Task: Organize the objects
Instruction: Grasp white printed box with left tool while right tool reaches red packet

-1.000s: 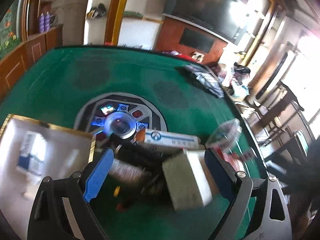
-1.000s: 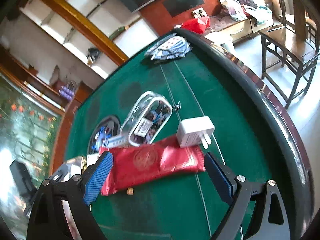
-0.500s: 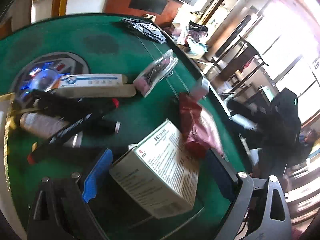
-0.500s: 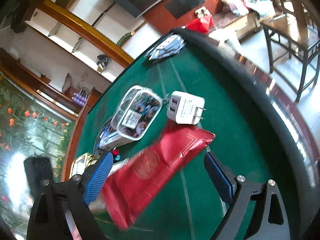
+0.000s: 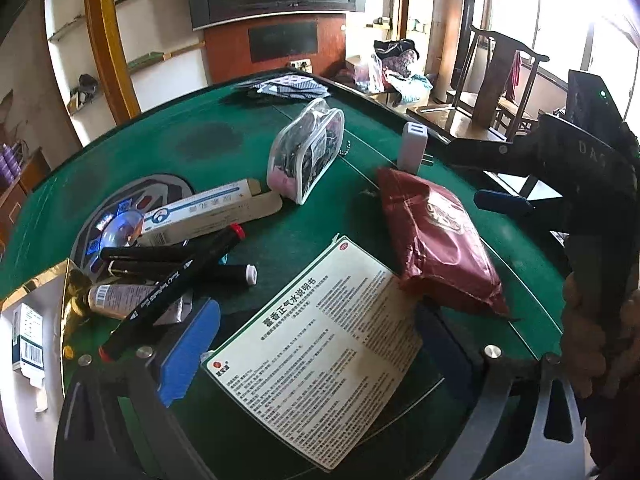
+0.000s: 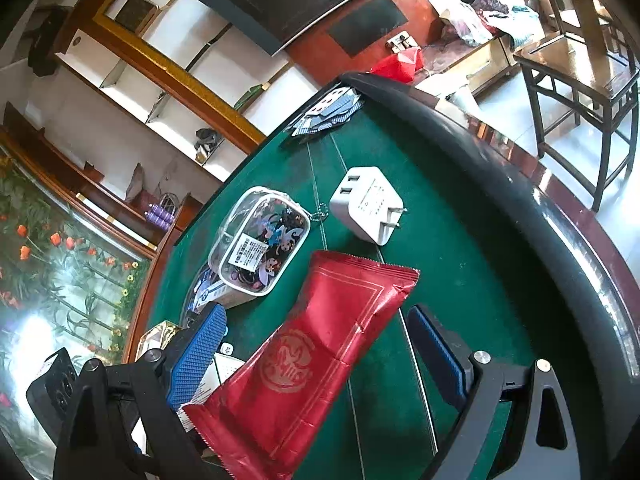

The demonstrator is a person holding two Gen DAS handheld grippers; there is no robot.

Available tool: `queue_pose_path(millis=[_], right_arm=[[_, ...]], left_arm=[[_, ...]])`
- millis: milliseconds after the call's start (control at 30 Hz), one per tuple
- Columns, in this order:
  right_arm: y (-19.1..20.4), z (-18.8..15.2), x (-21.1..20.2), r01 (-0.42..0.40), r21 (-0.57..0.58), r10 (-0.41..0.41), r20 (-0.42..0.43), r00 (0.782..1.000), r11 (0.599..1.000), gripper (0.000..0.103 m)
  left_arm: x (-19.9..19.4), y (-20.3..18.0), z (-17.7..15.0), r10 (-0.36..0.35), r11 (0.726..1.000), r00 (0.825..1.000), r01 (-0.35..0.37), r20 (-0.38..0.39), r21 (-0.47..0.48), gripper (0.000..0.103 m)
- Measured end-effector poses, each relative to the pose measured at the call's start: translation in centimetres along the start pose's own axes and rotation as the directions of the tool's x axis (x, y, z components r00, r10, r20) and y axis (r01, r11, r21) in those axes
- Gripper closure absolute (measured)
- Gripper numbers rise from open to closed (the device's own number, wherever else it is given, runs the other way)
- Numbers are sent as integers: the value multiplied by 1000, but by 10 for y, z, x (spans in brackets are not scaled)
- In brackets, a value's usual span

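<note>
1. left wrist view: left gripper (image 5: 316, 344) hangs over the green felt table (image 5: 200, 140), fingers spread wide. jaws have just been opening; the white medicine box (image 5: 320, 364) w/ printed text lies between them. blue pad (image 5: 188, 350) sits just beside the box's left edge, can't tell if it touches; right pad mostly hidden behind the box.
2. same view: dark red packet (image 5: 436, 240) lies right of the box, its near end by the box's far right corner. behind it a white charger (image 5: 412, 146) stands upright. clear pouch (image 5: 306, 150) stands near table centre. long toothpaste-type carton (image 5: 200, 212) lies left of the pouch. black markers (image 5: 176, 276) are piled in front of it, crossing over a small tube (image 5: 120, 300). gold-rimmed tray (image 5: 44, 320) at left edge holds a small white carton (image 5: 28, 336).
3. same view: right gripper (image 5: 504, 200) reaches in from the right, a hand (image 5: 592, 340) on its handle.
4. right wrist view: right gripper (image 6: 316, 344) is open, not clamping. red packet (image 6: 304, 360) lies slanted between its fingers, near end by the left blue pad (image 6: 196, 352), right pad clear of it.
5. same view: beyond the packet, clear pouch (image 6: 260, 244) w/ a barcode label, white charger (image 6: 368, 204) flat just right of it. playing cards (image 6: 328, 114) are spread at the far table edge.
</note>
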State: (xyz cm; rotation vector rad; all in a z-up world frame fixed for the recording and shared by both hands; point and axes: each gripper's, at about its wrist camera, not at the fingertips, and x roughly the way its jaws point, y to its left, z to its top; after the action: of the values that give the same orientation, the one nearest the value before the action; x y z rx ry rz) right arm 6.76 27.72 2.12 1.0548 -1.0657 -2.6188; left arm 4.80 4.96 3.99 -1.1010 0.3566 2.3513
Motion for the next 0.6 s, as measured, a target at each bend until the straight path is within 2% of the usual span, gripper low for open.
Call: queue_pose_path(millis=[133, 167, 233, 300, 400, 500, 600], right_arm=[[-3, 0, 0, -20, 12, 20, -10, 1000, 1000, 8], [-4, -1, 0, -24, 15, 24, -10, 1000, 1000, 8], [-4, -1, 0, -27, 18, 27, -11, 1000, 999, 8], [-3, -1, 1, -25, 13, 25, -13, 1000, 1000, 8], [-2, -1, 2, -22, 9, 23, -19, 1000, 1000, 8], [-1, -2, 3, -12, 2, 12, -25, 1000, 1000, 8], [-1, -3, 4, 2, -1, -2, -21, 1000, 1000, 8]], left_arm=[[-3, -10, -9, -18, 997, 999, 20, -35, 68, 2], [-3, -12, -12, -37, 996, 998, 41, -53, 83, 2], [-6, -15, -20, -143, 985, 984, 152, -106, 85, 2], [-12, -18, -26, -176, 979, 979, 185, -104, 90, 2], [-15, -21, -25, -102, 988, 993, 108, -65, 113, 2], [1, -29, -23, -18, 990, 996, 29, -83, 139, 2], [17, -43, -26, 4, 984, 996, 13, -92, 179, 2]])
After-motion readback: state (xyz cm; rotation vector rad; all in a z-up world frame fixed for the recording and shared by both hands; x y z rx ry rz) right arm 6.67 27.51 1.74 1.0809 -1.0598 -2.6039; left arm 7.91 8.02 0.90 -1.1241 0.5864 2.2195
